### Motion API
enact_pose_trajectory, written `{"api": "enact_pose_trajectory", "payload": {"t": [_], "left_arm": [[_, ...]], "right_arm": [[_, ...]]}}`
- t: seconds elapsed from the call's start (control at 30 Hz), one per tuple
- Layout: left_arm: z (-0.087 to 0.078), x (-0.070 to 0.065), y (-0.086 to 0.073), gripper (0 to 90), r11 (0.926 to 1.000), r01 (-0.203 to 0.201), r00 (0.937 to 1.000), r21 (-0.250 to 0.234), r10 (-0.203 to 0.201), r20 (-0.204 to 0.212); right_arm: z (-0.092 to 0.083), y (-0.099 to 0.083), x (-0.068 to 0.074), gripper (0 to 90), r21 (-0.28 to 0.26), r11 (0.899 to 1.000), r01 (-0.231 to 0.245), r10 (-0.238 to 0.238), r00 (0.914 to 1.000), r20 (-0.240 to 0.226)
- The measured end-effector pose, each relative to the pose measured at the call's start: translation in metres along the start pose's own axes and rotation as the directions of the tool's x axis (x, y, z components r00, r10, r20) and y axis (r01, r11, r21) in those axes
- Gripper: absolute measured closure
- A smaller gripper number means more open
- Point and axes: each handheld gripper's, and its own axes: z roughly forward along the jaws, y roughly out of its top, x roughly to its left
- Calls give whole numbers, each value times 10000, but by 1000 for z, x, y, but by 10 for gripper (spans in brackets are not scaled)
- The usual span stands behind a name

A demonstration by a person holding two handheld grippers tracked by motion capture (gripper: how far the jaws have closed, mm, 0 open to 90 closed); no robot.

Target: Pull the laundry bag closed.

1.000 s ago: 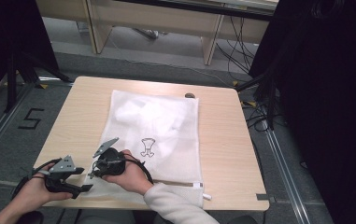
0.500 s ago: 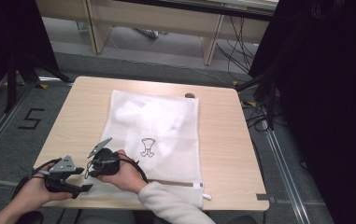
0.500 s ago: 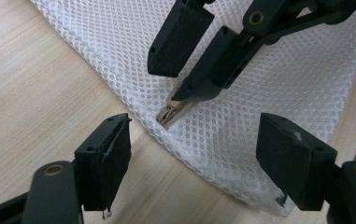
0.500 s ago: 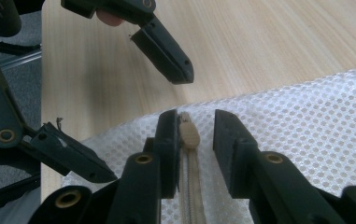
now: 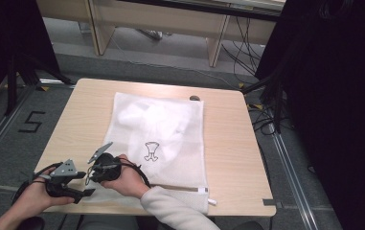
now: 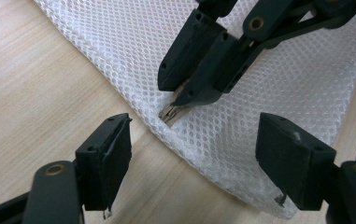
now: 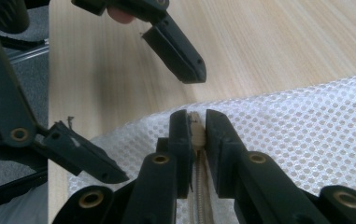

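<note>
Right gripper view: zipper pull of the white mesh laundry bag sits lower centre of frame, pinched between the right gripper jaws, which have just been closing onto it. Bag lies flat mid-table in the high view, zipper edge along the bottom. Left gripper jaws wide, hovering astride the bag corner at lower left, gripping nothing. Step looks like grab-the-pull; next probably calls for pinning the mesh with the left, then dragging the pull along the zipper.
</note>
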Motion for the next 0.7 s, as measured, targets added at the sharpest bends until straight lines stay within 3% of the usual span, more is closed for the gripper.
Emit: {"api": "enact_pose_trajectory", "payload": {"t": [0.03,0.1,0.13,0.17,0.2,0.23,0.3,0.33,0.37,0.4,0.43,0.47,0.6,0.63,0.7], "left_arm": [[0,0,0,272,10000,-22,10000,6,22,-30],[1,0,0,283,9994,329,9995,-87,-329,-2],[1,-2,0,291,9984,499,9987,-273,-497,110],[0,1,1,300,9995,277,9995,-127,-275,135],[0,1,1,308,9992,363,9993,-156,-362,77],[2,-1,0,317,9959,858,9961,-302,-851,238],[2,1,1,342,9957,841,9961,-388,-829,309],[3,0,1,355,9907,1261,9913,-518,-1239,435],[3,2,2,372,9877,1429,9889,-632,-1399,499],[3,2,2,393,9877,1429,9889,-632,-1399,499],[5,4,2,422,9805,1805,9825,-773,-1761,614],[5,5,3,461,9790,1914,9801,-697,-1868,675],[6,4,4,612,9796,1955,9776,-471,-1908,892],[7,3,4,644,9788,1956,9789,-609,-1911,731],[5,3,5,710,9765,2117,9758,-409,-2089,644]], "right_arm": [[-2,0,0,817,48,10000,70,-71,9999,121],[-4,1,0,817,-49,9999,109,-109,9999,76],[-6,2,2,818,-100,9999,-141,141,9999,21],[-8,2,1,818,-68,10000,36,-35,9999,125],[-10,2,1,817,-63,10000,-31,32,9999,110],[-12,3,1,818,-157,9999,6,-6,10000,22],[-15,4,1,818,-105,9998,142,-140,9997,184],[-17,4,1,818,-188,9997,122,-119,9998,135],[-18,5,3,818,-228,9997,-117,118,9999,55],[-18,5,3,818,-228,9997,-117,118,9999,55],[-21,5,0,818,-273,9993,249,-243,9995,221],[-22,5,0,818,-228,9996,182,-177,9996,216],[-24,4,1,818,-267,9996,128,-125,9999,97],[-24,4,0,818,-150,9997,183,-180,9997,168],[-23,3,0,818,-103,9994,318,-316,9994,153]]}}
